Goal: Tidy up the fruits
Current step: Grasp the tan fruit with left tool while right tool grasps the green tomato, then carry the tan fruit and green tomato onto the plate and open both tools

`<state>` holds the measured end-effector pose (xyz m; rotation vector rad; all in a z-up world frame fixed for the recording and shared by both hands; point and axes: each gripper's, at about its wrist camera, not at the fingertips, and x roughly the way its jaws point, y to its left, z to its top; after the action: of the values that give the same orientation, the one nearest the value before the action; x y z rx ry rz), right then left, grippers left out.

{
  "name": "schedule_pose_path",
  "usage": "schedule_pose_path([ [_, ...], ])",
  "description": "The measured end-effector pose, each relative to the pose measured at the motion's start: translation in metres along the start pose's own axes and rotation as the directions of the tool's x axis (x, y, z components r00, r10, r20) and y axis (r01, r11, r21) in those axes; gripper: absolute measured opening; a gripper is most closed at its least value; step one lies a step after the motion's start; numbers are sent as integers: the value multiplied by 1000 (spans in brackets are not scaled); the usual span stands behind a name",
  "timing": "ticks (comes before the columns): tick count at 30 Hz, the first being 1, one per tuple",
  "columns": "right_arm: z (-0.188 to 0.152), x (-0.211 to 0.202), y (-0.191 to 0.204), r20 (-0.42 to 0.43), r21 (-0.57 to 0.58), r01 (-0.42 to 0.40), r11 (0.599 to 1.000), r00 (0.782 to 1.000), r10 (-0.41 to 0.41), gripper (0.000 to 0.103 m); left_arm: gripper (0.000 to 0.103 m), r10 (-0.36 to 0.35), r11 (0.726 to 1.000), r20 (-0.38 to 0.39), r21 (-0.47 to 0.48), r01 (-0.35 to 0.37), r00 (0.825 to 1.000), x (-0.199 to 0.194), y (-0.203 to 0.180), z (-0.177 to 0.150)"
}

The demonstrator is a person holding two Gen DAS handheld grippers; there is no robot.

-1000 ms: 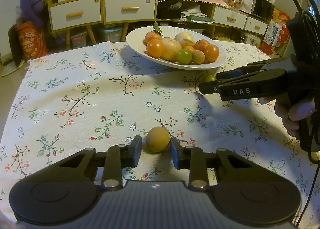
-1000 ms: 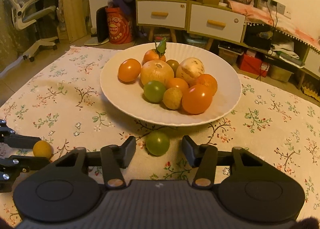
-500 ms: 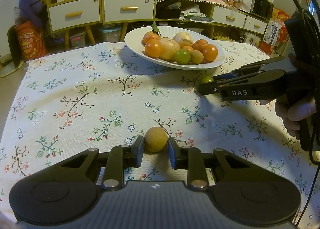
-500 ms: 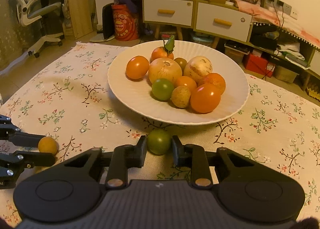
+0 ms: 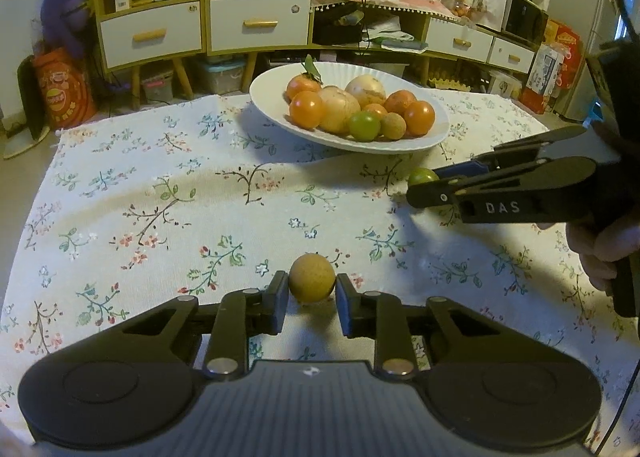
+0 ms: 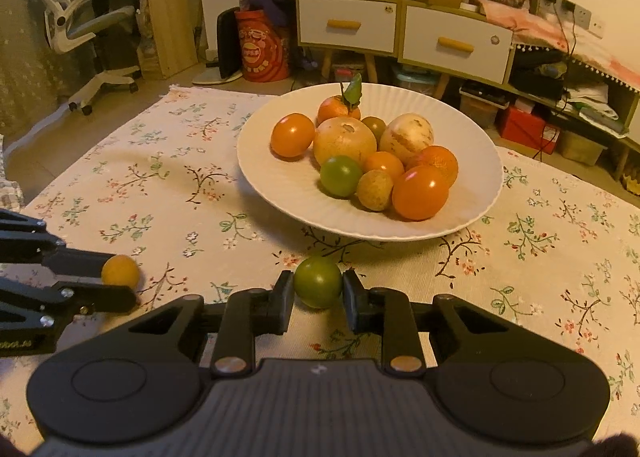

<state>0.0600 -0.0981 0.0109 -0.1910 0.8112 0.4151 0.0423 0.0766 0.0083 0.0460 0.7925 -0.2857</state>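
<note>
From the left wrist camera we see our left gripper (image 5: pixel 312 299) pinching a small yellow-brown fruit (image 5: pixel 312 283) between its two pads, low over the floral tablecloth (image 5: pixel 160 197). Well beyond it stands the white plate (image 5: pixel 276 113), heaped with orange, pale and green fruit. To the right our right gripper (image 5: pixel 420 187) reaches in sideways (a hand (image 5: pixel 604 245) shows behind it), its tips closed on a green fruit (image 5: pixel 422 176) that sits just in front of the plate's near rim.

From the right wrist camera the same green fruit (image 6: pixel 318 283) is clamped between the pads of our right gripper (image 6: pixel 318 295), touching both of them, just in front of the white plate (image 6: pixel 272 177). On the plate we count several orange fruits, two large pale ones, a green one and a small tan one, with a leafed orange fruit (image 6: pixel 339 108) at the back. At the left edge our left gripper (image 6: pixel 116 275) comes in from the side, its fingers closed around the yellow-brown fruit (image 6: pixel 120 271), well apart from the plate. Whether either fruit rests on the cloth or hangs just above it, we cannot tell.
</note>
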Motion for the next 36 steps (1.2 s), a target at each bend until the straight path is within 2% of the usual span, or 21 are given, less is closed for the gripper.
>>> schedule_pose_path([
  [20, 5, -29, -10, 57, 32, -14, 999, 998, 12, 23, 12, -13, 1000, 75, -17, 14, 997, -2, -20, 34],
  [29, 14, -37, -31, 104, 90, 18, 996, 994, -28, 23, 12, -7, 999, 115, -41, 12, 993, 7, -32, 59],
  [36, 22, -36, -57, 127, 158, 65, 985, 988, -85, 23, 12, 28, 999, 120, -39, -24, 992, 22, -36, 69],
])
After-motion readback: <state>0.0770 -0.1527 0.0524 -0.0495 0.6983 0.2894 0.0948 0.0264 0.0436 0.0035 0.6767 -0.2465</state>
